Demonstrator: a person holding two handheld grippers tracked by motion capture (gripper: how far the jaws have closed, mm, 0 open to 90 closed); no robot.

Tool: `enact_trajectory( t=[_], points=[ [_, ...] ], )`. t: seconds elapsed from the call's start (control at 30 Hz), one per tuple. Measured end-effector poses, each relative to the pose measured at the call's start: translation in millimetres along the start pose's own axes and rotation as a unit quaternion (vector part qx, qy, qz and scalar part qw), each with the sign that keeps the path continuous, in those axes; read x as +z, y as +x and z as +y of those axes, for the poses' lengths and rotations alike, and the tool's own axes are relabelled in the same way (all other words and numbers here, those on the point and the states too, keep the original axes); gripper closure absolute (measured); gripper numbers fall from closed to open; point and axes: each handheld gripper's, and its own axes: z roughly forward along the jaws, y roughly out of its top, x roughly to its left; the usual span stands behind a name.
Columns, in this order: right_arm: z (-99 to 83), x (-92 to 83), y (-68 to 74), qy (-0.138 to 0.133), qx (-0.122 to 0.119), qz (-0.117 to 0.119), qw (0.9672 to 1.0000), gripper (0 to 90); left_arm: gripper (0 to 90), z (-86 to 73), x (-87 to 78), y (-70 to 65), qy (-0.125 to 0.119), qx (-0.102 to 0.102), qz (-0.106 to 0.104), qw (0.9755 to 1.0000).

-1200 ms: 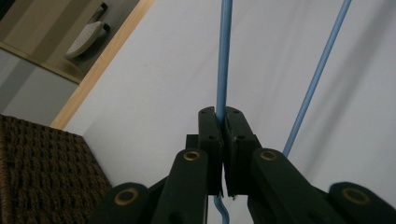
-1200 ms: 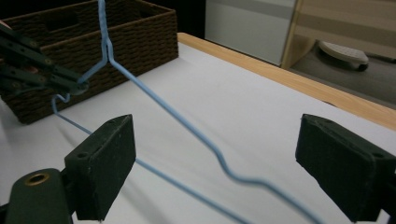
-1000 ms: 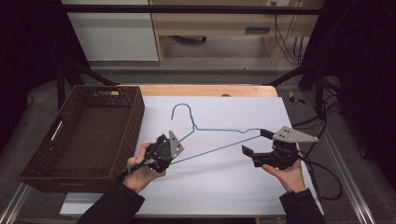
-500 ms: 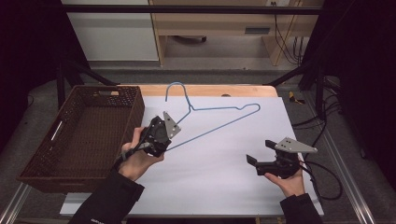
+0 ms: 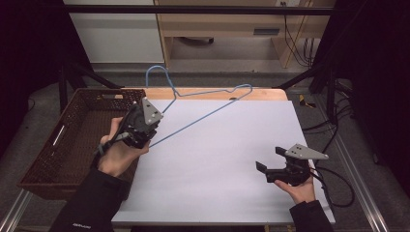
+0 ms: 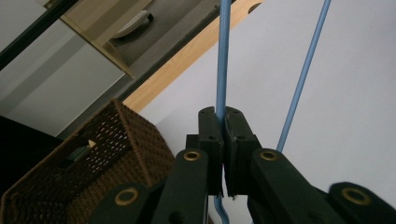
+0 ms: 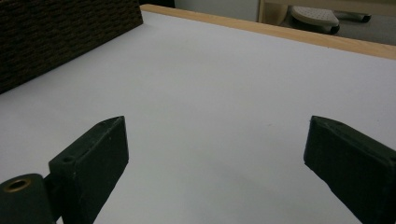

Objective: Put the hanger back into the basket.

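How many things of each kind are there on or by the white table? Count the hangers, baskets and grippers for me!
Blue wire hanger: 1
Brown wicker basket: 1
Grippers: 2, the left gripper shut on the hanger and the right gripper open over the table
Total: 4

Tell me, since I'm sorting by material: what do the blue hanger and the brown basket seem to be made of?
The thin blue hanger looks like bent metal wire with a smooth coloured coating, judging by its slim, even rod. The dark brown rectangular basket looks like woven wicker or plastic imitation; the weave shows, its exact material doesn't.
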Motion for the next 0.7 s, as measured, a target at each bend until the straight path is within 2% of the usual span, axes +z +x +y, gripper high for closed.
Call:
enact_trajectory(
  t=[0.17, 0.3, 0.33, 0.47, 0.6, 0.7],
  points=[
    [-0.3, 1.1, 0.3, 0.0, 0.001, 0.001, 1.0, 7.0, 87.2, -5.5, -6.3, 16.8, 0.006, -0.012, -0.004, 0.9999],
    [-0.1, 0.7, 0.2, -0.001, 0.002, 0.002, 1.0, 7.0, 87.2, -11.1, -9.2, 29.1, 0.014, -0.02, 0.004, 0.9997],
    [0.1, 0.8, 0.6, -0.003, 0.005, 0.003, 1.0, 7.0, 87.2, -12.3, -9.4, 33.0, 0.013, -0.016, 0.008, 0.9997],
    [0.1, 0.6, 0.3, -0.003, 0.004, 0.002, 1.0, 7.0, 87.3, -19.7, -12.2, 45.5, 0.019, -0.028, 0.022, 0.9992],
    [0.0, 0.5, 0.0, -0.001, 0.002, 0.002, 1.0, 7.0, 87.2, -28.8, -14.2, 57.6, 0.024, -0.052, 0.038, 0.9976],
    [0.0, 0.3, 0.1, -0.001, 0.001, 0.002, 1.0, 6.8, 87.2, -36.3, -16.4, 67.6, 0.03, -0.059, 0.049, 0.9966]
  ],
)
